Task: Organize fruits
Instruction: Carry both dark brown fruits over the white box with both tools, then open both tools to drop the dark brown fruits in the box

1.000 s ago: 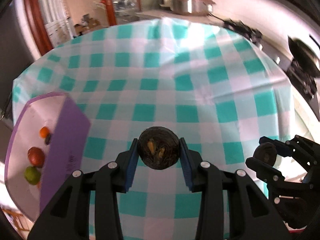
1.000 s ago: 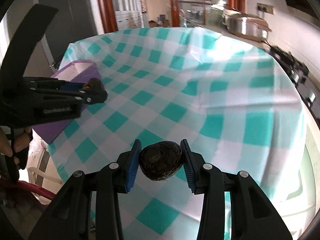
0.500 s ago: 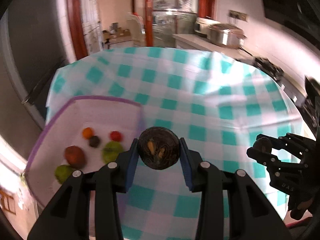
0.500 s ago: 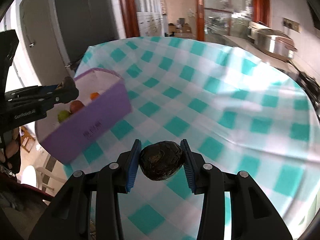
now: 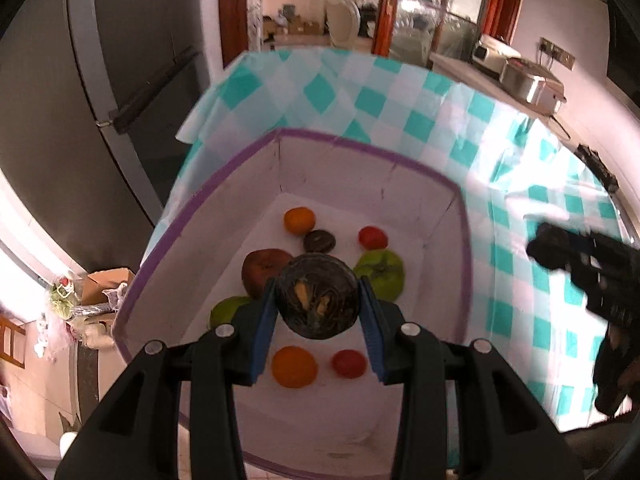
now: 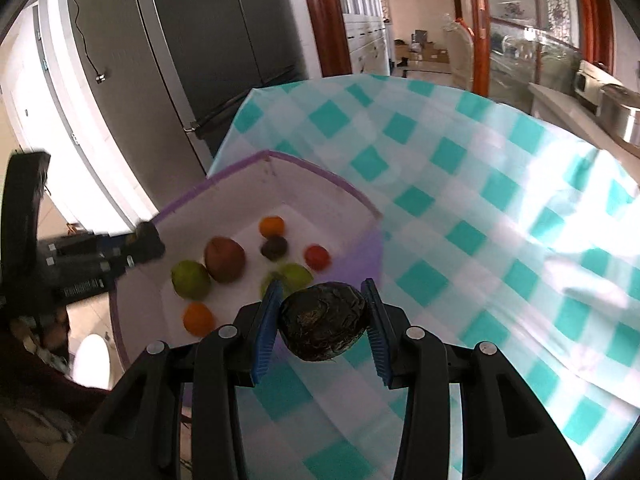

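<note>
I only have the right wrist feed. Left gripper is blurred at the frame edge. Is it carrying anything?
Observer: Yes. The left gripper is shut on a dark wrinkled round fruit showing orange flecks.
Operator: Is it over the box?
Observer: Yes, it hangs above the inside of the purple-rimmed white box, not the checked tablecloth.
Operator: I count seven fruits inside. Any more?
Observer: One more, a small red round fruit near the box's near wall, beside an orange round fruit. Your gripper hides it.
</note>
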Tool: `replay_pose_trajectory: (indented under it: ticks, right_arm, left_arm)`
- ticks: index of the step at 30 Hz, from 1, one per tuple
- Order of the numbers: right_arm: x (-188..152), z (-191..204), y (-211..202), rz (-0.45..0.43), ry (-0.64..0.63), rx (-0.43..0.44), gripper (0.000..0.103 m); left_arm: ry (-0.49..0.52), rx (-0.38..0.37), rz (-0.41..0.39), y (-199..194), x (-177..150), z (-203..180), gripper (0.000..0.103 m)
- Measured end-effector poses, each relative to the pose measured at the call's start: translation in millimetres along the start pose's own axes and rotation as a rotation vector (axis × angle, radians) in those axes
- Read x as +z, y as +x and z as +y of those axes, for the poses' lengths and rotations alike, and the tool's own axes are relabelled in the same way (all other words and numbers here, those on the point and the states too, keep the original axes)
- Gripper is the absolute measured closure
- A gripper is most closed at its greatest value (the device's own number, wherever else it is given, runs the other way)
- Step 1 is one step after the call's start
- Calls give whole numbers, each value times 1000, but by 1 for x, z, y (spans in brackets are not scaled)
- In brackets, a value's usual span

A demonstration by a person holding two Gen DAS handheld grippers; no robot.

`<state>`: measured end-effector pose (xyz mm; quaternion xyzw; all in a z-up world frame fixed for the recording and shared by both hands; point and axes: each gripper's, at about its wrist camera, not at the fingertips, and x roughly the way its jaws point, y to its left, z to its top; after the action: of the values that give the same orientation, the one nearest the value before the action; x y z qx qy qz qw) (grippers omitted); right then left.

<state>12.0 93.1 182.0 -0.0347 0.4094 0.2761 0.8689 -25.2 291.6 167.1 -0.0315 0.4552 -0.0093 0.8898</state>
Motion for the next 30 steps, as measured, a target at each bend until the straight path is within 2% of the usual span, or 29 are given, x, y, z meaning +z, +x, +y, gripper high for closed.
replay_pose_trajectory:
  ticks: [4, 9, 13, 15, 17, 21, 24, 30]
  right_arm:
    - [27, 14, 34, 52, 9, 35, 63]
    - [54, 30, 95, 217, -25, 11, 63]
    - [61, 39, 139, 354, -76, -1, 63]
    - [60, 37, 158, 423, -64, -4, 63]
    - [59, 33, 171, 454, -46, -17, 63]
    - [58, 32, 195, 508, -18, -41, 63]
    - [59, 45, 209, 541, -94, -57, 62]
    - [53, 62, 228, 590, -215, -49, 62]
  left_arm:
    - [76, -74, 94, 22, 0, 3, 63]
    - [232, -149, 194, 52, 1, -11, 63]
    - [232, -211, 287, 78, 3, -12, 63]
    - [223, -221, 338, 93, 3, -8, 63]
    - [228, -220, 376, 104, 4, -7, 63]
    - [249, -219, 413, 118, 10, -9, 63]
    - [274, -226, 429, 126, 10, -13, 63]
    - [260, -255, 445, 131, 5, -10, 63]
